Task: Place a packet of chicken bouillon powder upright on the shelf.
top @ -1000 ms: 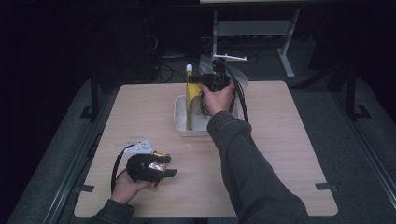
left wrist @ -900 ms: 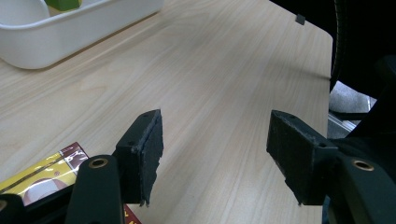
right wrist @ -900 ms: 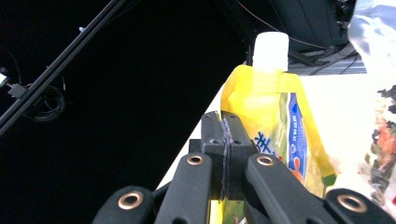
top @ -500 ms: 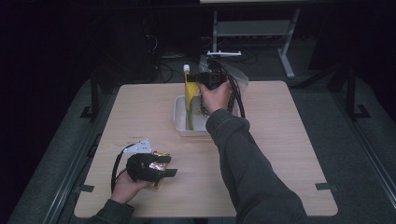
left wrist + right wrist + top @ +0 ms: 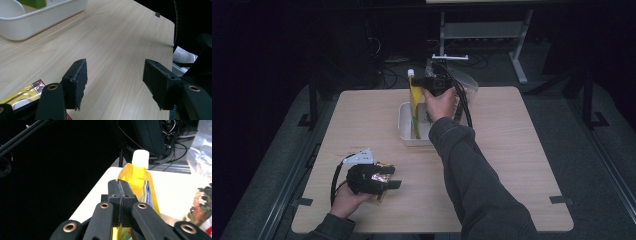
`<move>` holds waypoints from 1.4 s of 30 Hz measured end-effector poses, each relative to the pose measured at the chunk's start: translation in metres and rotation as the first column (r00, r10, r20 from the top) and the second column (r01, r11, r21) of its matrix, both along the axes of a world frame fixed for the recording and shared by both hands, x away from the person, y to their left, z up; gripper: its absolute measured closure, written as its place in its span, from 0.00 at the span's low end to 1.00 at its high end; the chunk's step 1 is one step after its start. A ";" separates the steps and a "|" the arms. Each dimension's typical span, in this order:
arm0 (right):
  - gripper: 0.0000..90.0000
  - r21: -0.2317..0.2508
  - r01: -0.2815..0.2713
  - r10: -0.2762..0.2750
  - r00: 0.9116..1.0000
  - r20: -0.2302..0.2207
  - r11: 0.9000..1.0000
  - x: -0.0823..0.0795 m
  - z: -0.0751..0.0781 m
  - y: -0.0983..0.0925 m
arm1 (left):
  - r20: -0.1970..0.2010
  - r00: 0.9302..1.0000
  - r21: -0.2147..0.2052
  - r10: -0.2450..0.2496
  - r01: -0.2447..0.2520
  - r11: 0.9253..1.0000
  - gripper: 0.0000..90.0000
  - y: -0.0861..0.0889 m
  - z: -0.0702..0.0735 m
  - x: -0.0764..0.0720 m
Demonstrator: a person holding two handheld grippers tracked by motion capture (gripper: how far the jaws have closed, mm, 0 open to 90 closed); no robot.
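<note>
High view, my right gripper (image 5: 428,80) pinching yellow pouch (image 5: 415,102) with white cap, upright over white tray (image 5: 404,131), lower end inside, left gripper (image 5: 388,180) spread near table (image 5: 512,150) front, clear bag (image 5: 466,82) behind tray.

Yellow pouch (image 5: 414,102), white cap (image 5: 140,158); seemingly white tub (image 5: 408,135).

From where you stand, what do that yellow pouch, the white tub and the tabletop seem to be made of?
Yellow pouch: probably flexible plastic film, slightly glossy, with a creased top under a matte white cap. White tub: looks like smooth moulded plastic, with rounded rim and soft sheen. Tabletop: pale wood or wood-look laminate; straight grain lines show, finish satin.
</note>
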State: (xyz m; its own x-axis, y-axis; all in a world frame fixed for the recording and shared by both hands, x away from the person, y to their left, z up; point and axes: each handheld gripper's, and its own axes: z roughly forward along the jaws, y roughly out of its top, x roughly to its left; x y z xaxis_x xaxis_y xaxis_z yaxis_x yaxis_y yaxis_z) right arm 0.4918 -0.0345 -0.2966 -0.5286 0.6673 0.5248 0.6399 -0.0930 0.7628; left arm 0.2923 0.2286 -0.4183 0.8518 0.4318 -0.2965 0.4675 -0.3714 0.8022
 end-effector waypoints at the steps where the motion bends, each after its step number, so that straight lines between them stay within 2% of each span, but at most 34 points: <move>1: 0.99 0.003 0.004 -0.004 1.000 0.001 1.000 0.000 0.000 0.000 | 0.000 1.000 -0.001 0.000 0.000 1.000 0.40 0.000 0.000 0.000; 6: 0.99 -0.002 0.025 -0.025 0.999 0.032 1.000 -0.002 0.001 0.002 | -0.002 1.000 -0.007 0.001 -0.001 1.000 0.40 0.000 0.000 0.000; 10: 0.99 0.022 0.045 -0.046 0.998 0.046 0.999 -0.007 -0.001 0.004 | -0.003 1.000 -0.014 0.002 -0.002 1.000 0.40 0.001 0.000 0.000; 16: 0.99 0.039 0.064 -0.068 0.993 0.094 0.997 -0.010 -0.007 0.004 | 0.000 1.000 -0.012 -0.005 0.005 1.000 0.40 0.001 0.001 -0.001; 21: 0.99 0.053 0.062 -0.067 0.993 0.098 0.997 -0.011 -0.011 0.005 | -0.001 1.000 -0.018 -0.003 0.003 1.000 0.40 0.001 0.001 -0.001; 32: 1.00 0.031 0.056 -0.059 0.993 0.102 0.998 -0.011 -0.017 0.005 | -0.004 1.000 -0.022 -0.001 0.001 1.000 0.40 0.001 0.001 -0.001; 39: 1.00 0.015 0.062 -0.063 0.990 0.127 0.998 -0.014 -0.014 0.009 | -0.005 1.000 -0.024 -0.002 0.001 1.000 0.40 0.001 0.001 -0.001; 42: 1.00 0.014 0.061 -0.062 0.986 0.153 0.998 -0.016 -0.012 0.011 | -0.005 1.000 -0.030 0.000 0.000 1.000 0.40 0.002 0.002 -0.001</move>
State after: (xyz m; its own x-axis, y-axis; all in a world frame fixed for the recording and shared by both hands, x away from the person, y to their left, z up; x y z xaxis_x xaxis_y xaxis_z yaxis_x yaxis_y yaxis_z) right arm 0.4760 -0.0230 -0.3091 -0.5615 0.6963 0.4470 0.5084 -0.1360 0.8503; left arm 0.2918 0.2307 -0.4166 0.8503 0.4225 -0.3139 0.4717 -0.3468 0.8107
